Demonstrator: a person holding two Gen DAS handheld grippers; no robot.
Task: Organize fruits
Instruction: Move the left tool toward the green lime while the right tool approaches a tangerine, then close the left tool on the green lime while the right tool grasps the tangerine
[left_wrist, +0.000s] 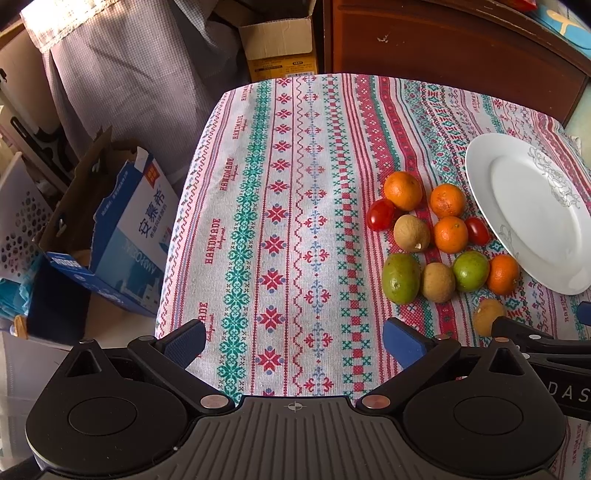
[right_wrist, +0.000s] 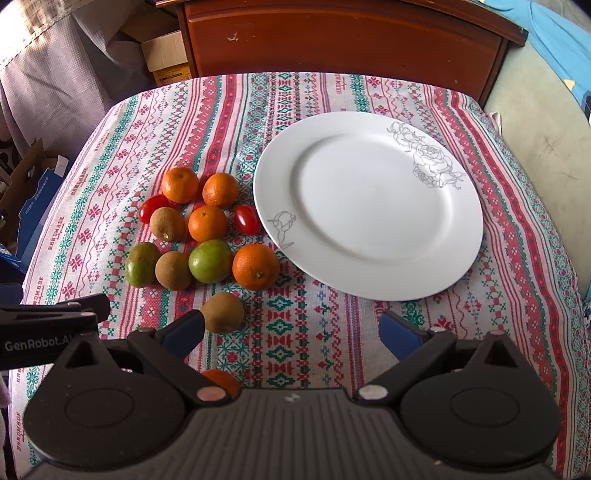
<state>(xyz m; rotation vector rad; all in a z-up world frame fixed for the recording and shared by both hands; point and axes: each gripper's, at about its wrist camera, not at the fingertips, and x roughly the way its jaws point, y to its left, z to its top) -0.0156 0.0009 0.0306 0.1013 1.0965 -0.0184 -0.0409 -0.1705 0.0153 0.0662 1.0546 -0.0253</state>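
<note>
On the patterned tabletop (right_wrist: 332, 332), five oranges (right_wrist: 255, 266), three kiwis (right_wrist: 222, 312), two green fruits and two tomatoes are lying beside a plate (right_wrist: 369, 258); one kiwi is sitting just beside the right gripper's (right_wrist: 291, 328) spread, empty fingers (right_wrist: 184, 330), the left gripper (left_wrist: 293, 341) likewise gaping.

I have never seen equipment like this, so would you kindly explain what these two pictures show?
A person holds a two-finger grasping tool in each hand, and each carries a wide-angle camera looking along its fingers. One picture is from the left tool, the other from the right tool. Both are open and hold nothing. On the patterned tablecloth sits a bare white plate; beside it lie oranges, cherry tomatoes, green fruits and brown fruits. None is on the plate yet.
</note>
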